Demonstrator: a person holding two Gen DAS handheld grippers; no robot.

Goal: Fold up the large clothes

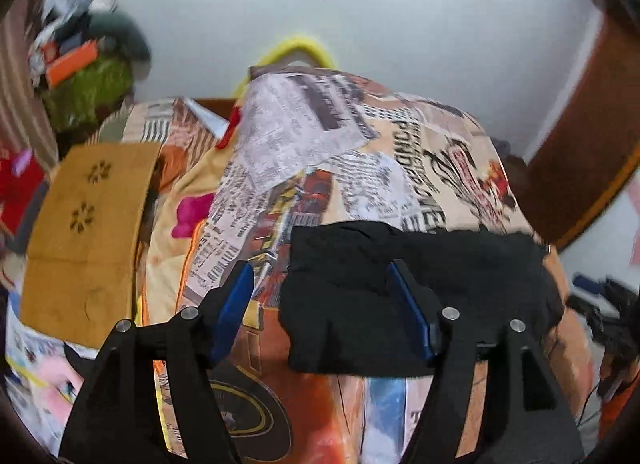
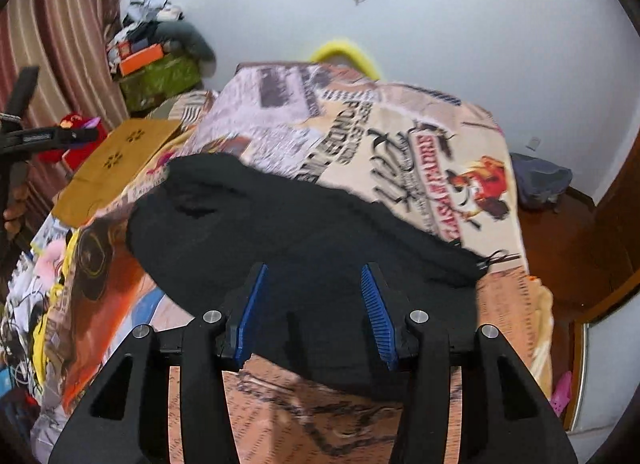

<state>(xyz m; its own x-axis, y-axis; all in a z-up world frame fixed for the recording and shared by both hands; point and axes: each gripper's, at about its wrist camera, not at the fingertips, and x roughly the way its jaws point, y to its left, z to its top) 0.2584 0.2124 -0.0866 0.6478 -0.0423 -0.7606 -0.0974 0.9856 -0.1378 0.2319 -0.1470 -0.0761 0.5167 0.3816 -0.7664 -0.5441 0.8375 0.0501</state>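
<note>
Both grippers, left (image 1: pixel 320 304) and right (image 2: pixel 312 304), are hovering with jaws apart and gripping nothing above the black garment (image 1: pixel 420 296), which is lying folded near the bed's (image 1: pixel 360 152) front edge, apparently released so the fold settles flat.

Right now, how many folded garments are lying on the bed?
2. A black garment lies folded in the middle of the printed bedspread. A mustard-yellow one lies near the bed's left edge. Others may be hidden in the side clutter.

Left gripper (image 1: pixel 320 296) and right gripper (image 2: pixel 314 300) tilt downward (jaws parted, empty).
</note>
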